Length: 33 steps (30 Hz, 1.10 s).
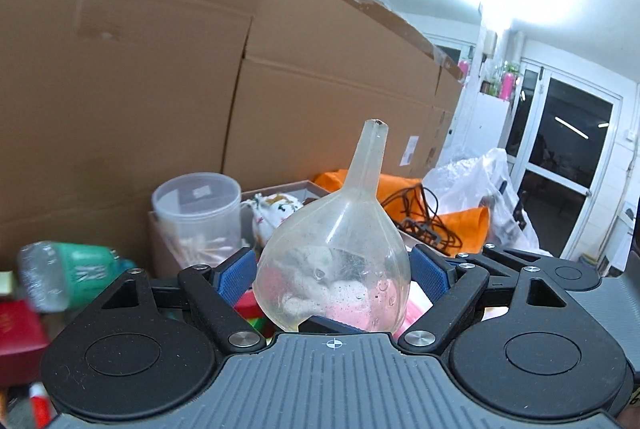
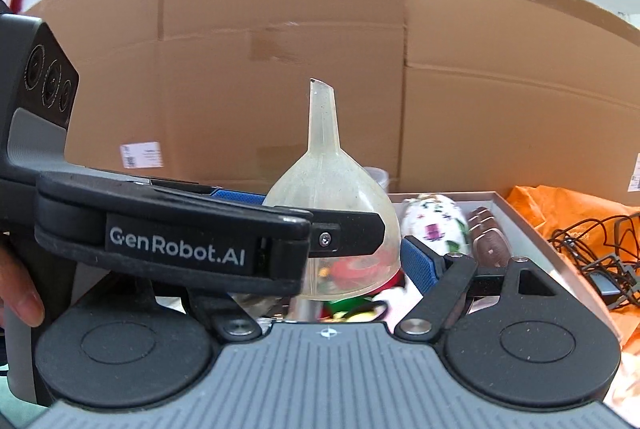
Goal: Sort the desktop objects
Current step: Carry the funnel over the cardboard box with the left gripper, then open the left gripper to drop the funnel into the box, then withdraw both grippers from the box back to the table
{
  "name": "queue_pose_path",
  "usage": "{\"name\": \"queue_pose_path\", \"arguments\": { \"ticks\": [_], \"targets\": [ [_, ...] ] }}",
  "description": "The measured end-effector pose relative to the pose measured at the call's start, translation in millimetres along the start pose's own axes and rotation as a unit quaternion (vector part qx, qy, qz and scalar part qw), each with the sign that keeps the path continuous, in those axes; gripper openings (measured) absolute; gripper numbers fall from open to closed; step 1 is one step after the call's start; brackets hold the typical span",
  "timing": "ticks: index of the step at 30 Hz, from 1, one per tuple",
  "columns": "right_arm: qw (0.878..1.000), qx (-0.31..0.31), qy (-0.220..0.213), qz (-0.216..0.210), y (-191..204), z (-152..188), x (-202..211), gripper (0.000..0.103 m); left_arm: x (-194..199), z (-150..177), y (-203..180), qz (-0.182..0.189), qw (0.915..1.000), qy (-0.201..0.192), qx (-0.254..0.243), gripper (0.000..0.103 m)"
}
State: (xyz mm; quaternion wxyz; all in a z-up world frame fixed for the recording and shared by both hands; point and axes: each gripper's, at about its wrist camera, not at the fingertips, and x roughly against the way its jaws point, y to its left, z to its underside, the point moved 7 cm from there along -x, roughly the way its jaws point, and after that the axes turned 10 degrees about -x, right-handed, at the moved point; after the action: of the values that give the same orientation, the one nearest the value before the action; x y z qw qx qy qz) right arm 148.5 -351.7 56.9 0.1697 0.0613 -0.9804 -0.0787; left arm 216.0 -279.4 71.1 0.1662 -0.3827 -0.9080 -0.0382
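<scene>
two grippers clamp one funnel (image 1: 332,269) at its bowl, left gripper (image 1: 332,275) and right gripper (image 2: 336,249), spout at 12 o'clock. you likely hold light, slick, springy plastic; keep to the rim.

The stacked cardboard boxes (image 1: 120,77) wall off the whole far side, and in front of them an open tray (image 2: 516,213), a clear tub (image 1: 198,213) and an orange bag (image 2: 568,213) with tangled cables crowd the surface, leaving free passage only above these things
</scene>
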Motion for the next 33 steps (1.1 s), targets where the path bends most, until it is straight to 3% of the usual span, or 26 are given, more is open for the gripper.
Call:
{"name": "queue_pose_path", "arguments": {
  "ticks": [4,6,8,10,14,17,19,24,26,28,33],
  "targets": [
    [1.000,0.004,0.012,0.008,-14.2,-1.7,-18.9,0.083,-29.6,0.6,11.4,0.002,0.9995,0.006,0.031,0.085],
    [1.000,0.002,0.014,0.008,-20.5,-0.7,-30.8,0.082,-45.4,3.7,20.2,-0.005,0.9990,0.014,0.042,0.093],
    [1.000,-0.002,0.024,0.006,-27.3,2.9,-41.9,0.086,-58.5,10.8,29.9,-0.041,0.9973,0.034,0.050,0.103],
    [0.999,-0.009,0.040,0.021,-35.5,11.2,-48.2,0.088,-62.6,17.8,36.8,-0.069,0.9954,0.046,0.046,0.103],
    [0.998,-0.013,0.052,0.031,-44.4,29.3,-45.7,0.087,-62.9,29.2,42.5,-0.054,0.9970,0.045,0.032,0.103],
    [0.997,-0.025,0.064,0.034,-45.6,38.5,-46.7,0.080,-65.2,35.9,45.8,-0.059,0.9965,0.046,0.037,0.103],
    [0.996,-0.031,0.074,0.038,-47.6,42.8,-54.0,0.068,-63.2,37.7,44.2,-0.065,0.9962,0.048,0.031,0.103],
    [0.995,-0.037,0.076,0.047,-47.0,44.2,-59.2,0.069,-57.0,38.2,39.5,-0.064,0.9966,0.047,0.023,0.103],
    [0.996,-0.043,0.067,0.043,-45.6,43.3,-53.1,0.077,-52.3,38.0,37.0,-0.067,0.9967,0.043,0.019,0.103],
    [0.997,-0.044,0.052,0.046,-43.4,40.5,-44.2,0.092,-44.5,38.0,35.1,-0.073,0.9964,0.040,0.013,0.103],
    [0.997,-0.021,0.024,0.066,-35.1,35.3,-17.9,0.102,-9.9,41.1,21.6,-0.069,0.9976,0.010,0.004,0.103]
  ]
}}
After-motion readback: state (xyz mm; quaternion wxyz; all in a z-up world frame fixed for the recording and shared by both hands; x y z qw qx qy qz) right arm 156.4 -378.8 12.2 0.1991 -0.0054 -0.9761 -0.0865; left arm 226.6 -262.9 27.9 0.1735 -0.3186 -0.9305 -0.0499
